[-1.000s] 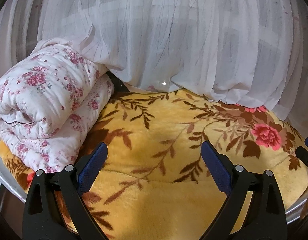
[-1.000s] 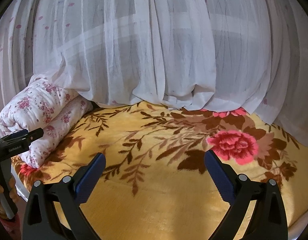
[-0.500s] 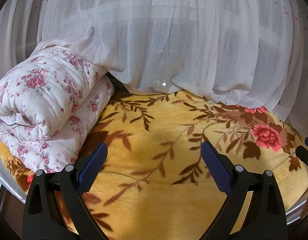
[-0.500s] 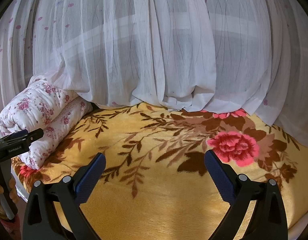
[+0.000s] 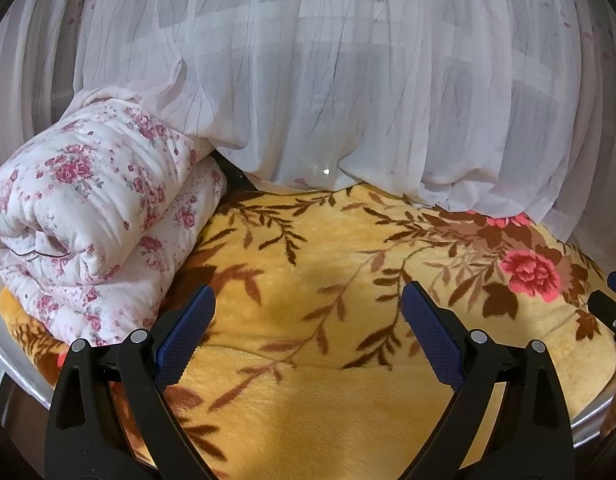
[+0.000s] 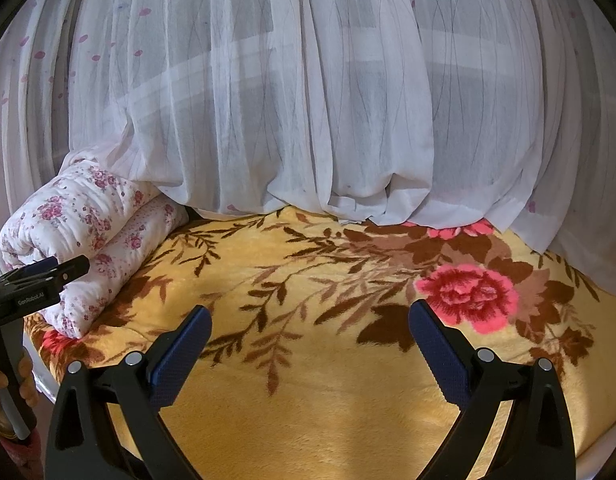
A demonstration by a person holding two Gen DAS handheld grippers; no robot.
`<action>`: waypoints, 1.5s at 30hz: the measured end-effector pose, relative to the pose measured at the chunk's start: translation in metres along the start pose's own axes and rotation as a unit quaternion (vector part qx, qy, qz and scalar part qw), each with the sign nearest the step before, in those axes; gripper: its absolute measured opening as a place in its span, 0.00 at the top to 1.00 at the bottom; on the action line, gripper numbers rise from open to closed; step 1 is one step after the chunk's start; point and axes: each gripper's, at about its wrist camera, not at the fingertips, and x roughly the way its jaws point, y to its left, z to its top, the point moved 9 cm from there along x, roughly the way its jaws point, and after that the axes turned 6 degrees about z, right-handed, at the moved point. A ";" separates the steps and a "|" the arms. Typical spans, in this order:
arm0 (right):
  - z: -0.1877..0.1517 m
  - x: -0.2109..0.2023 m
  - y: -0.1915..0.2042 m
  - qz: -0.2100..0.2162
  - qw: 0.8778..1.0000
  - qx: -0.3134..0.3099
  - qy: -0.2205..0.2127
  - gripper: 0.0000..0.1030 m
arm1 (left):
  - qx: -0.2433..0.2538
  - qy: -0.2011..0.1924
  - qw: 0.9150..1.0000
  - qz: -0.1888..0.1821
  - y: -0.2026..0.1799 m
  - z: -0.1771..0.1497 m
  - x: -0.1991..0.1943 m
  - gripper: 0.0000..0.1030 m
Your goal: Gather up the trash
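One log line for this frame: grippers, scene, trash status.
left gripper: open, empty | right gripper: open, empty | both over blanket | quilt at left | curtain behind | trash: none visible

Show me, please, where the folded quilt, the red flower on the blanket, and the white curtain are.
folded quilt (image 5: pixel 96 216), left wrist view, upper roll.
red flower (image 6: pixel 468 294), right wrist view, centre of bloom.
white curtain (image 6: pixel 308 100), right wrist view, middle folds.
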 end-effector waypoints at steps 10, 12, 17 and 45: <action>0.000 -0.001 0.001 -0.001 1.000 0.001 0.000 0.06 | 0.001 -0.007 1.000 -0.012 -0.002 0.002 -0.006 0.11; -0.001 -0.001 0.001 -0.001 1.000 0.000 0.000 0.06 | 0.001 -0.011 1.000 -0.010 -0.001 0.002 -0.007 0.11; 0.000 0.000 0.001 -0.001 1.000 0.000 -0.001 0.06 | -0.004 -0.010 1.000 -0.007 0.000 0.002 -0.007 0.11; 0.000 -0.003 0.001 -0.001 1.000 0.000 -0.001 0.06 | -0.005 -0.011 1.000 -0.007 -0.001 0.002 -0.010 0.11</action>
